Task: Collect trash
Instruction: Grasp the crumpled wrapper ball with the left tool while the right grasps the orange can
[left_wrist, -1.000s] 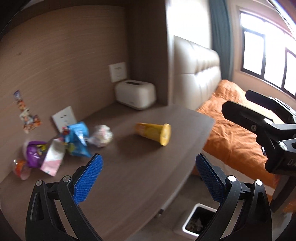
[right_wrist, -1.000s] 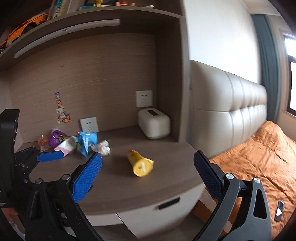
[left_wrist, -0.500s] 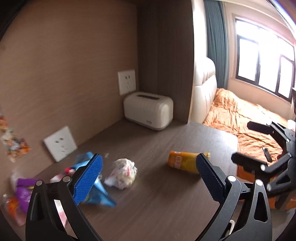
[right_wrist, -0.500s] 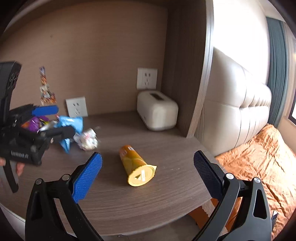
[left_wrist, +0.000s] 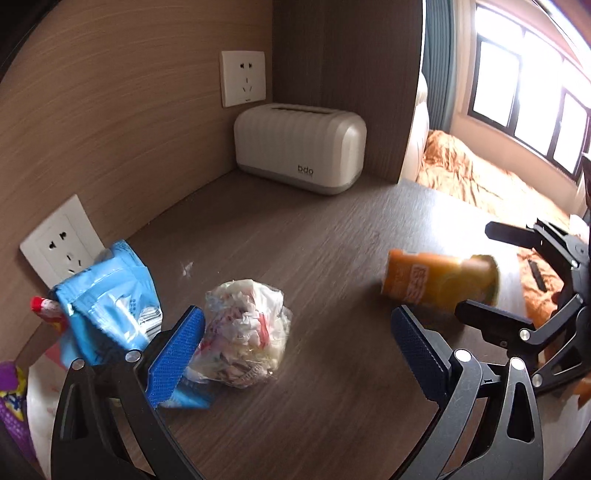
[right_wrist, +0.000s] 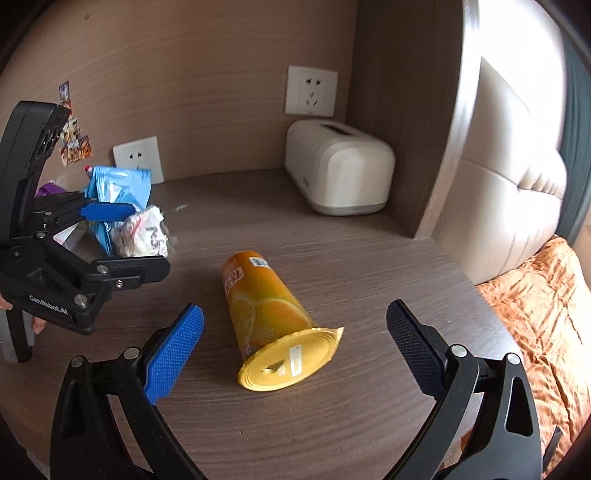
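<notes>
An orange drink cup (right_wrist: 266, 317) lies on its side on the wooden desk (right_wrist: 332, 266), its foil lid toward me. My right gripper (right_wrist: 295, 347) is open, and the cup's lid end lies between its fingers. A crumpled clear bag of wrappers (left_wrist: 243, 332) sits just ahead of my open left gripper (left_wrist: 295, 354), close to its left pad (left_wrist: 173, 358). A blue snack packet (left_wrist: 107, 299) leans behind that pad, with a purple wrapper (left_wrist: 11, 398) at the far left. In the left wrist view the cup (left_wrist: 439, 282) lies to the right, with the right gripper (left_wrist: 517, 280) around its far end.
A cream ribbed box (left_wrist: 299, 147) stands in the back corner under a wall socket (left_wrist: 242, 77). A second socket (left_wrist: 59, 240) is on the wall behind the packets. A padded headboard (right_wrist: 509, 184) and an orange bed cover (right_wrist: 535, 306) lie to the right of the desk.
Both grippers have moved in and down toward the desk. The left one has closed in on the crumpled bag, the right one on the orange cup. Both stay open.
</notes>
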